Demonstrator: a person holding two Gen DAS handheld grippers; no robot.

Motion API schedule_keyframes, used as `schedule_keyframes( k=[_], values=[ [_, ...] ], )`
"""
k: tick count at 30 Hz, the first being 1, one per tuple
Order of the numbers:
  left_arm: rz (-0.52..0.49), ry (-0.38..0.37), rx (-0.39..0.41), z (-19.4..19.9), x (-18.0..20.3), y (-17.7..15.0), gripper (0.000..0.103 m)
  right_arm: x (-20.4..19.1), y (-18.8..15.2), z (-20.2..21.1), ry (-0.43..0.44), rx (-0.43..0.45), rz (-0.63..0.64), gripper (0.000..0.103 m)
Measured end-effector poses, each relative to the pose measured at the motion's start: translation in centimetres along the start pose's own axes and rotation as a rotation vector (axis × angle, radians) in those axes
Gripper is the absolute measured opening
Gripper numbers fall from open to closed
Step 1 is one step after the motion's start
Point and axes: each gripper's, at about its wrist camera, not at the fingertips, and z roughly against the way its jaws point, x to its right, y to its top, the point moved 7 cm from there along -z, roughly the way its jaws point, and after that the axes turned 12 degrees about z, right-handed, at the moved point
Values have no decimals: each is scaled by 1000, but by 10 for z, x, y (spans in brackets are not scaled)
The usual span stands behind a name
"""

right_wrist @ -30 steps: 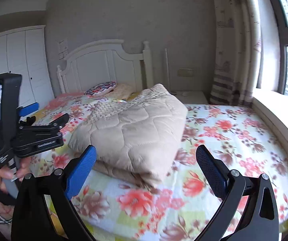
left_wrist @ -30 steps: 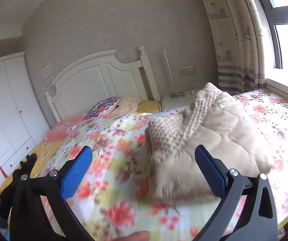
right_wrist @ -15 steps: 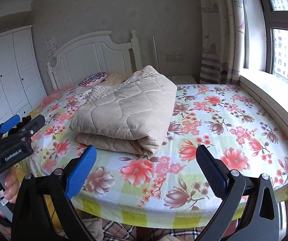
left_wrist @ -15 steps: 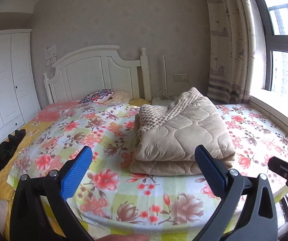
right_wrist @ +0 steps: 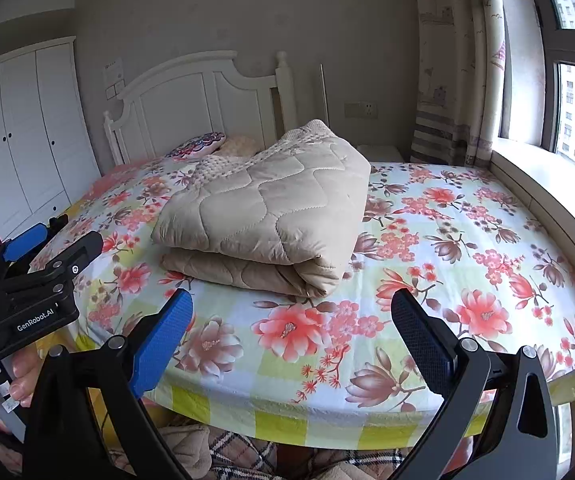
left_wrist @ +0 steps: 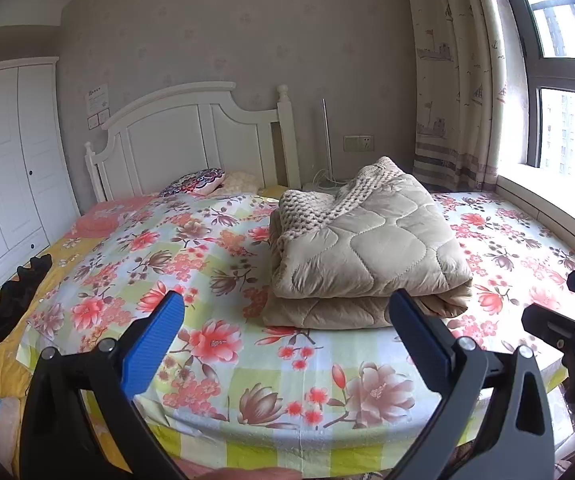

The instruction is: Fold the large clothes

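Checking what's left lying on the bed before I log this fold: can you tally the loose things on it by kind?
Folded beige quilted garment: 1
Pillows or cushions by the headboard: 2
Black item at the bed's left edge, kind unclear: 1
Total: 4

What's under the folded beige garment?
The folded beige quilted garment lies directly on the floral bedsheet. Its own lower folded layer shows at the front edge; anything between the layers is hidden.

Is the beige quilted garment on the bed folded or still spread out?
Folded: the quilted garment lies as a compact stack of layers on the bed, a rounded fold edge facing the cameras.
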Motion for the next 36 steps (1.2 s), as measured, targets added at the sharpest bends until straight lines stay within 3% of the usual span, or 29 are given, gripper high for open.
schedule_keyframes(
  k=[33, 36],
  values=[
    [3, -20, 33, 8, -7, 1, 101, -3, 2, 1, 5, 8, 11, 99],
    [8, -52, 57, 6, -4, 0, 101, -2, -1, -6, 14, -5, 29, 99]
  ],
)
